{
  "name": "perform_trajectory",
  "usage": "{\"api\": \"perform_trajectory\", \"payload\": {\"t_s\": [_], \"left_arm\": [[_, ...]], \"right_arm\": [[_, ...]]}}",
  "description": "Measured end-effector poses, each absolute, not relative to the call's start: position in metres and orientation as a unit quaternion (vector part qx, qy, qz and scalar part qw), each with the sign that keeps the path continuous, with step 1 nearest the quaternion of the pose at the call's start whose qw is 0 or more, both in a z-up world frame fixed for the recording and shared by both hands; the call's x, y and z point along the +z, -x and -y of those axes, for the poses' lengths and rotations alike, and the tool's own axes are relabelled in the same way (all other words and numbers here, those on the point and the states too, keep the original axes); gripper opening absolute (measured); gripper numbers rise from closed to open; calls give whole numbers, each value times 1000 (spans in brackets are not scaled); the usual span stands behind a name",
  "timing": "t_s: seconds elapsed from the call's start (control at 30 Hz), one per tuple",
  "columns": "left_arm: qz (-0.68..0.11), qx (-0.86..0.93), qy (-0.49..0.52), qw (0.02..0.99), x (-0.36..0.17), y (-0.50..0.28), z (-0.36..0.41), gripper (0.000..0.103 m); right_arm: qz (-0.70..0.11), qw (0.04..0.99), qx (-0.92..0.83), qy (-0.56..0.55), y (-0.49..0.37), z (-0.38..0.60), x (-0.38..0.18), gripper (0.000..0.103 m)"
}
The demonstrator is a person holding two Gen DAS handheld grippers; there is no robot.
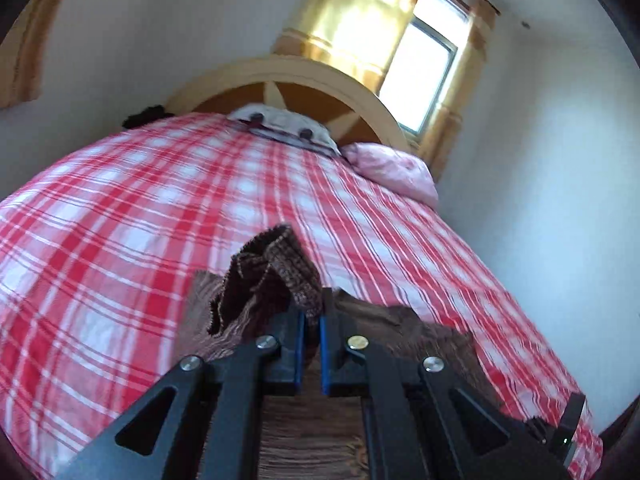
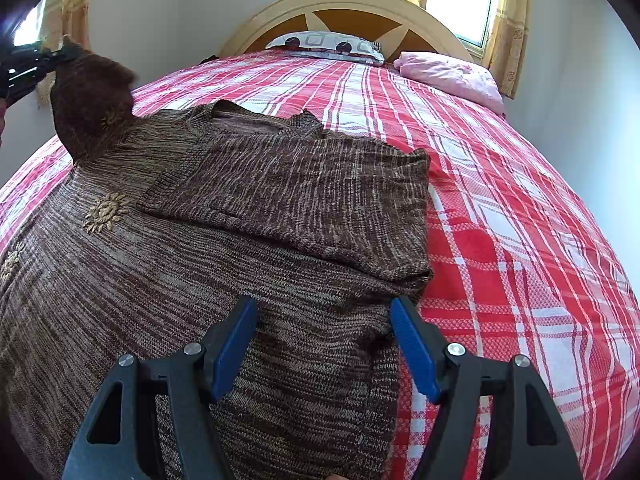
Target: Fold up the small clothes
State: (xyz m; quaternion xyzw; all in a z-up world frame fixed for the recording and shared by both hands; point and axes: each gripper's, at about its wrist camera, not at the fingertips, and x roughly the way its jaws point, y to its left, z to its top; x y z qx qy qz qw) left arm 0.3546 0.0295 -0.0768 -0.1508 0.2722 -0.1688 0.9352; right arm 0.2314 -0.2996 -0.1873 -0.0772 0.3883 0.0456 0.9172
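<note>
A bed covered by a red-and-white plaid sheet point(image 2: 500, 208) fills most of both views, with a cream and brown arched headboard point(image 2: 352, 4) at its far end against a white wall, and a window with yellow curtains point(image 2: 508, 32) at the far right. A brown knitted sweater point(image 2: 200, 280) lies spread on the near left part of the sheet; its right side is folded inward, so that a flat panel of knit point(image 2: 304, 196) rests on top of the body, and small tan embroidered sun motifs point(image 2: 105, 213) show on the left part. A patterned white pillow point(image 2: 324, 46) leans at the headboard, and a crumpled pink cloth point(image 2: 452, 74) lies to its right, near the window. The left gripper point(image 1: 313, 312) has its blue-lined jaws nearly closed on a bunched piece of the sweater, its left sleeve point(image 2: 90, 100), which is lifted clear of the bed; in the right wrist view this sleeve rises at the far left. The right gripper point(image 2: 324, 344) hovers over the near right edge of the sweater, its jaws spread wide and holding nothing.
</note>
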Motion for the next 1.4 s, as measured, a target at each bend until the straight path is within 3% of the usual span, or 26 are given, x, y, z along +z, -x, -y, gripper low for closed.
{"api": "perform_trajectory", "payload": {"t_s": [0.17, 0.23, 0.33, 0.4, 0.47, 0.57, 0.73, 0.97, 1.1, 1.2, 1.4], "left_arm": [[-321, -212, 99, 918, -117, -357, 39, 7], [-343, -229, 77, 908, -125, -352, 60, 12], [-354, -269, 44, 895, -128, -336, 74, 26], [-336, -268, 13, 903, -121, -320, 69, 55], [-310, -255, -8, 916, -114, -308, 53, 71], [-301, -202, -22, 932, -111, -312, 17, 81], [-358, -22, -66, 931, -136, -361, -44, 82], [-410, -15, -7, 912, -173, -382, -74, 82], [-413, -14, 1, 911, -178, -380, -78, 92], [-417, -19, 15, 908, -178, -382, -81, 93], [-423, -29, 36, 905, -182, -386, -86, 95]], "right_arm": [[-388, 917, 44, 78, -231, 300, -187, 70], [-388, 917, 45, 77, -231, 301, -187, 70], [-389, 917, 47, 72, -231, 303, -187, 71], [-390, 917, 48, 69, -231, 304, -187, 71], [-390, 917, 50, 67, -232, 303, -187, 71], [-390, 917, 50, 65, -232, 303, -187, 71], [-384, 921, 52, 49, -228, 307, -175, 71], [-370, 920, 107, 70, -230, 254, -121, 71], [-399, 899, 168, 59, -267, 203, -119, 70], [-405, 895, 164, 87, -298, 165, -129, 55], [-434, 875, 172, 127, -338, 105, -149, 54]]}}
